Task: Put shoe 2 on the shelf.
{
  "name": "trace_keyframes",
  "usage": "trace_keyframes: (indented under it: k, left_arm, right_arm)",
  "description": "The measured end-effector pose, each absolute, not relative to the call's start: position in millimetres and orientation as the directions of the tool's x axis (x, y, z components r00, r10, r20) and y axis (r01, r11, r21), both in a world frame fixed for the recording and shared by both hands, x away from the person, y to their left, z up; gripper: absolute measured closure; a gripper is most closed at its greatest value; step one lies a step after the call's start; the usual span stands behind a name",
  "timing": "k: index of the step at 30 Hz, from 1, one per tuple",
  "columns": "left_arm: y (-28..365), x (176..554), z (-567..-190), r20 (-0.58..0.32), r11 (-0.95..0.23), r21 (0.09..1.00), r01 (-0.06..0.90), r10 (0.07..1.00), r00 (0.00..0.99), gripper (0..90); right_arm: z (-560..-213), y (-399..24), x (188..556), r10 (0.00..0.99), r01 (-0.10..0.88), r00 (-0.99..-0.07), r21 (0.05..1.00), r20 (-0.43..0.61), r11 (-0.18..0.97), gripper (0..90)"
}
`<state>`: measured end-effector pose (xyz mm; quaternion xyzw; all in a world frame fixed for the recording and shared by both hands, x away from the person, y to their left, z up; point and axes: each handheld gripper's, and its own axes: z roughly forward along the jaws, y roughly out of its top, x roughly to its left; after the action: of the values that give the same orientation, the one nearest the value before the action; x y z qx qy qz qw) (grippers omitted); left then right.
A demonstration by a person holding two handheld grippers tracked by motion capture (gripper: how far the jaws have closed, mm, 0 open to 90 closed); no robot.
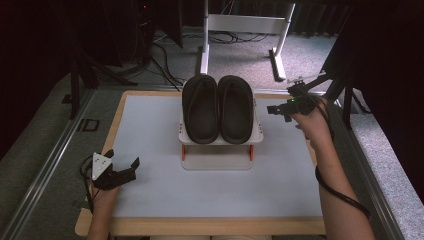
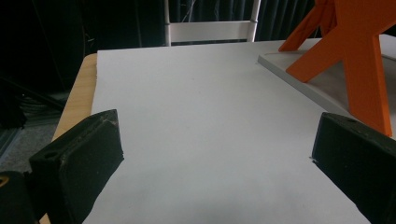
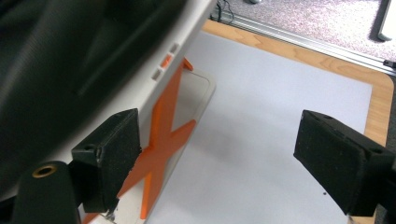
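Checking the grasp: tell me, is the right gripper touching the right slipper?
Apart. The high view shows table between the open right gripper and the right slipper.

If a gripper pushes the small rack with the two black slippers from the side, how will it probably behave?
The rack probably tips before it slides: the slippers sit high on its top shelf, overhanging it, above thin orange X-shaped legs. It looks light, so a low push may move it across the smooth white mat. The slippers lie loose and may slip off.
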<state>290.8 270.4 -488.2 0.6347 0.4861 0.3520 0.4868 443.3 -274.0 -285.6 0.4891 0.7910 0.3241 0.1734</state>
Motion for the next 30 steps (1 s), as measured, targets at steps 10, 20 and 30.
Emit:
trace_keyframes:
  k: [10, 20, 30]
  left_arm:
    - [270, 291, -488, -0.019, -0.060, 0.961, 0.271, 0.960, 0.281, 1.4]
    - [269, 291, -488, -0.018, -0.061, 0.960, 0.272, 0.960, 0.279, 1.4]
    - [270, 291, -488, -0.021, -0.058, 0.960, 0.274, 0.960, 0.278, 1.4]
  right_arm:
    - [-323, -293, 429, 0.911, 0.647, -0.411, 0.718, 0.044, 0.257, 13.8]
    - [-363, -314, 415, 0.925, 0.612, -0.378, 0.758, 0.027, 0.228, 13.5]
    - [-404, -336, 399, 0.940, 0.607, -0.339, 0.769, 0.022, 0.201, 13.0]
